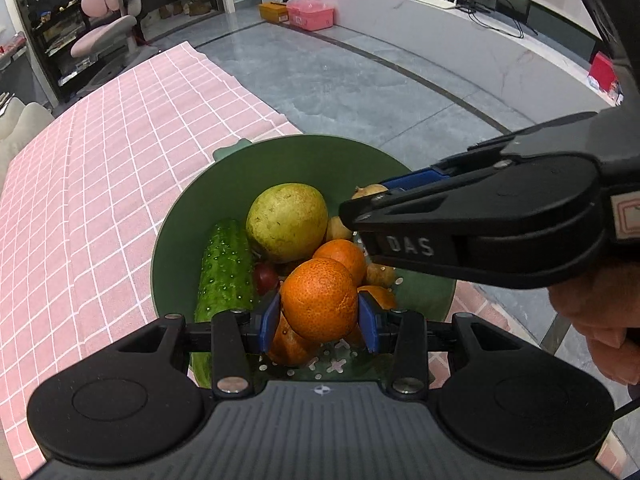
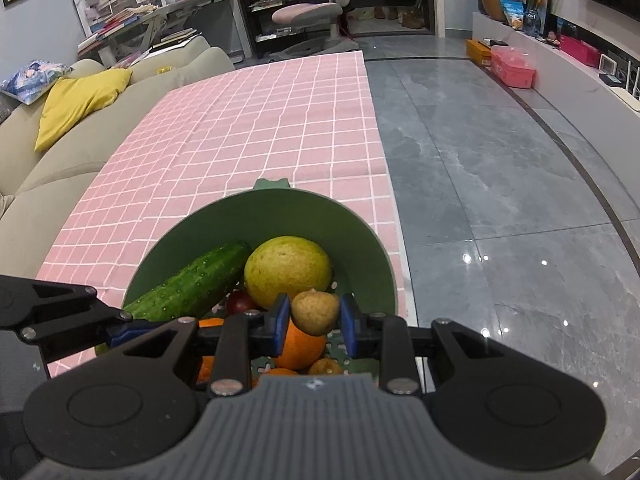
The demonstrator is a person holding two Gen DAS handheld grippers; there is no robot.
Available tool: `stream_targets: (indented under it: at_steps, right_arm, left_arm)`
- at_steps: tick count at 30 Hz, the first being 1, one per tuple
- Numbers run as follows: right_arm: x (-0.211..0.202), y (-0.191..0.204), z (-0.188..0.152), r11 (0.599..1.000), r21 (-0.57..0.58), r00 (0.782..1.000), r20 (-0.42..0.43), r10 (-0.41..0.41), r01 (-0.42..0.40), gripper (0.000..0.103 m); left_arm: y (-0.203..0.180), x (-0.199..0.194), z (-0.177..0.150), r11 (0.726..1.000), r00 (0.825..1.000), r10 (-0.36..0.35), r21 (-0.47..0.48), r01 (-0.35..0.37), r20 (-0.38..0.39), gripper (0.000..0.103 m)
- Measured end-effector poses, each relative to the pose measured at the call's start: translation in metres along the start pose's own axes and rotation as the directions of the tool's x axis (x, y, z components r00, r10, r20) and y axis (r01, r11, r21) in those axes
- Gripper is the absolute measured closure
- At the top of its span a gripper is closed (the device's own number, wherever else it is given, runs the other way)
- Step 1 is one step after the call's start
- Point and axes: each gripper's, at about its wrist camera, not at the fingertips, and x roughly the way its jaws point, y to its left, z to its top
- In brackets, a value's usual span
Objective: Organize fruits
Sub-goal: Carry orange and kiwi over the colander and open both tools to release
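Note:
A green colander bowl (image 1: 192,216) (image 2: 280,216) stands at the near right corner of the pink checked tablecloth (image 1: 100,160) (image 2: 260,120). It holds a cucumber (image 1: 226,268) (image 2: 192,286), a yellow-green pear (image 1: 286,222) (image 2: 288,270), a dark red fruit (image 1: 265,277) (image 2: 239,302), oranges (image 1: 346,254) (image 2: 300,346) and small tan fruits (image 1: 378,275). My left gripper (image 1: 319,320) is shut on an orange (image 1: 318,300) just above the pile. My right gripper (image 2: 314,318) is shut on a small tan fruit (image 2: 314,312) over the bowl, and it also shows in the left wrist view (image 1: 366,204).
The table edge runs just right of the bowl, with grey tiled floor (image 2: 500,160) beyond. A beige sofa with a yellow cushion (image 2: 76,104) lines the table's left side. A pink chair (image 2: 308,12) stands past the far end.

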Motion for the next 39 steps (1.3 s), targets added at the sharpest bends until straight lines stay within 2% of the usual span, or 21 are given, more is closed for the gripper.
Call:
stream_targets:
  at_steps: [4, 19, 22, 35, 39]
  right_arm:
    - [0.006, 0.0, 0.004, 1.0, 0.002, 1.0, -0.005, -0.001, 0.001, 0.08]
    - [0.028, -0.004, 0.005, 0.999, -0.031, 0.998, -0.055, -0.012, 0.01, 0.08]
    - [0.031, -0.008, 0.008, 1.0, -0.005, 0.998, -0.055, 0.017, -0.017, 0.079]
    - [0.037, -0.008, 0.011, 0.999, -0.025, 0.996, -0.078, 0.045, -0.047, 0.08]
    - [0.037, -0.009, 0.012, 0.998, -0.014, 0.995, -0.083, 0.06, -0.062, 0.079]
  left_arm:
    - [0.0, 0.005, 0.002, 1.0, 1.0, -0.015, -0.008, 0.014, -0.014, 0.056]
    - [-0.007, 0.014, 0.007, 1.0, 0.998, 0.014, 0.017, -0.013, -0.053, 0.056]
    - [-0.008, 0.015, 0.007, 1.0, 0.998, 0.016, 0.025, -0.015, -0.053, 0.056]
    - [-0.007, 0.024, 0.012, 0.999, 0.996, -0.004, 0.04, 0.008, -0.086, 0.056]
    - [-0.004, 0.027, 0.016, 0.999, 0.995, -0.011, 0.038, 0.015, -0.096, 0.05]
